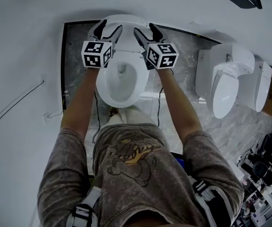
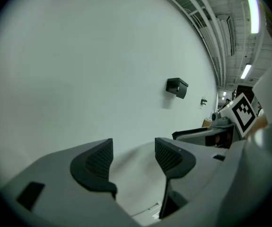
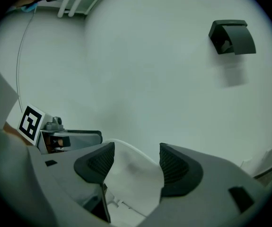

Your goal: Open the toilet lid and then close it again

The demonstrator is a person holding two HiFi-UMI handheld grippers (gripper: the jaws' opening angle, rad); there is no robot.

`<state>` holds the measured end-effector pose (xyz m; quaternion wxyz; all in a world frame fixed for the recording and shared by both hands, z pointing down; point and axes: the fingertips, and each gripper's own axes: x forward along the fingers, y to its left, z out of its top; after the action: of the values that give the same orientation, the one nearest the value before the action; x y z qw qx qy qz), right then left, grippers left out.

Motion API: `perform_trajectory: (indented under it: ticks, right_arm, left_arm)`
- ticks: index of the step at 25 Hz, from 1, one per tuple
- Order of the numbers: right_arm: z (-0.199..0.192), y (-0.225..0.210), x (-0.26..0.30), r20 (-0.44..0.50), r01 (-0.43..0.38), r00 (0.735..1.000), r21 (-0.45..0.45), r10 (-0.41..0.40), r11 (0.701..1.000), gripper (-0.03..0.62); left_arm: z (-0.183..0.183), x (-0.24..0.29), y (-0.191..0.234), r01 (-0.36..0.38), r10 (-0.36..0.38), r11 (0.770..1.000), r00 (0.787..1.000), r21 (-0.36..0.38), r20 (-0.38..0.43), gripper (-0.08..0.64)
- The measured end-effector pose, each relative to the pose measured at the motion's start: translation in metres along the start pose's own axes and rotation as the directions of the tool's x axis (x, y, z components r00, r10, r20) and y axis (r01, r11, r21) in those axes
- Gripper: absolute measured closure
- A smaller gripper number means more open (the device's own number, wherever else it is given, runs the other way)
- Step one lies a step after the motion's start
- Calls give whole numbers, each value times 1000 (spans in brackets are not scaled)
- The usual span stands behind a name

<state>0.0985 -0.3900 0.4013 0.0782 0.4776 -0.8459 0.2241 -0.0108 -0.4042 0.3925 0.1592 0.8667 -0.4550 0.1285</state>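
Up at the wall [image 1: 22,32] the lid [image 1: 123,19] looks fully raised, left gripper [image 1: 108,32] and right gripper [image 1: 147,33] both wide; next, grab and lower it.

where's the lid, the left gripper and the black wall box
lid [image 3: 132,174]: right gripper view, its white upper part
left gripper [image 2: 133,150]: left gripper view, midway between fingertips
wall box [image 3: 232,37]: right gripper view, front cover

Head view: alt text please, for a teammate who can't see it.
A person stands over a white ceramic toilet, its white lid raised upright, with left tongs and right tongs open around its top edge.
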Motion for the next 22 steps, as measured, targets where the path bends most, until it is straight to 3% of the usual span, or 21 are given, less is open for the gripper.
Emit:
perform_trajectory:
  ticks: [11,22]
  right_arm:
    - [-4,-1,10,-18,-25,999,33,26,999,304]
    - [-22,35,-35,7,-20,1000,53,19,998,304]
  left_arm:
    - [-9,11,4,8,-8,999,1000,-33,-17,291]
    - [-22,-44,-21,42,-42,997,999,-69,-1,291]
